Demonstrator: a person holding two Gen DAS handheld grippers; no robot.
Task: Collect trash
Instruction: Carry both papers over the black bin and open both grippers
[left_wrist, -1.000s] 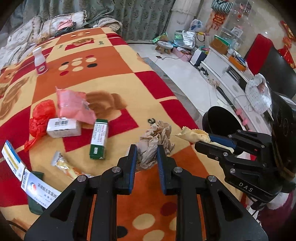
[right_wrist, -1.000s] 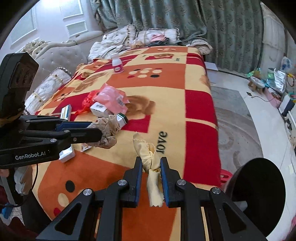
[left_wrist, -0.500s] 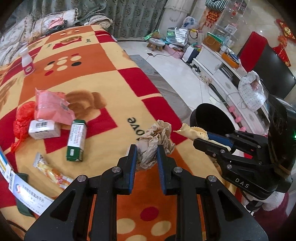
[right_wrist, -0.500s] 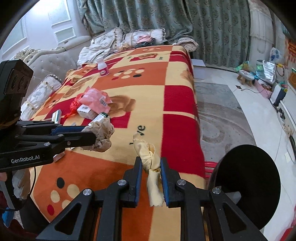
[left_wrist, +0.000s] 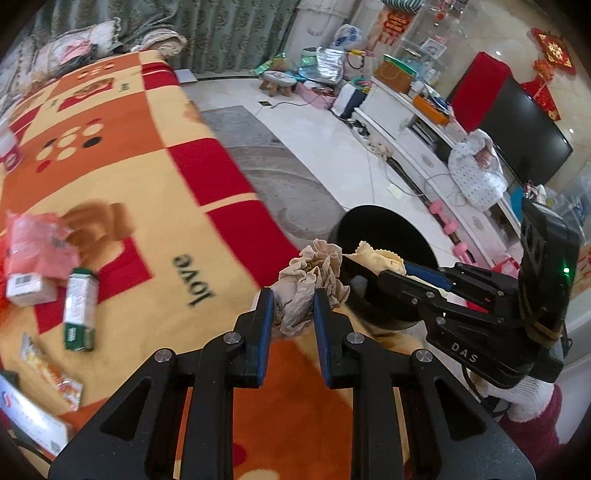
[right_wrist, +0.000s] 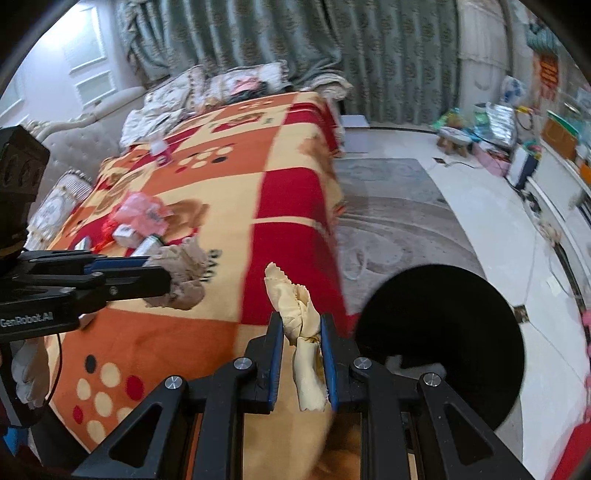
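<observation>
Between the fingers of the left hand-held gripper (left_wrist: 293, 308) sits a crumpled brown paper (left_wrist: 310, 282), pinched tight and lifted above the near edge of the blanket (left_wrist: 147, 177). Just beside it, on the right, the right hand-held gripper (right_wrist: 302, 334) is closed on a yellow cloth (right_wrist: 297, 310), which sticks up and also hangs down between the fingers. Near both, on the floor beside the bed, stands a black bin (right_wrist: 443, 332); in the left view the cloth is over its rim. Farther on the blanket lie a green box (left_wrist: 79, 308), a white box (left_wrist: 26, 290) and a pink bag (left_wrist: 35, 243), close together. Well behind them stands a small bottle (right_wrist: 159, 149), and beyond hang green curtains (right_wrist: 295, 44).
</observation>
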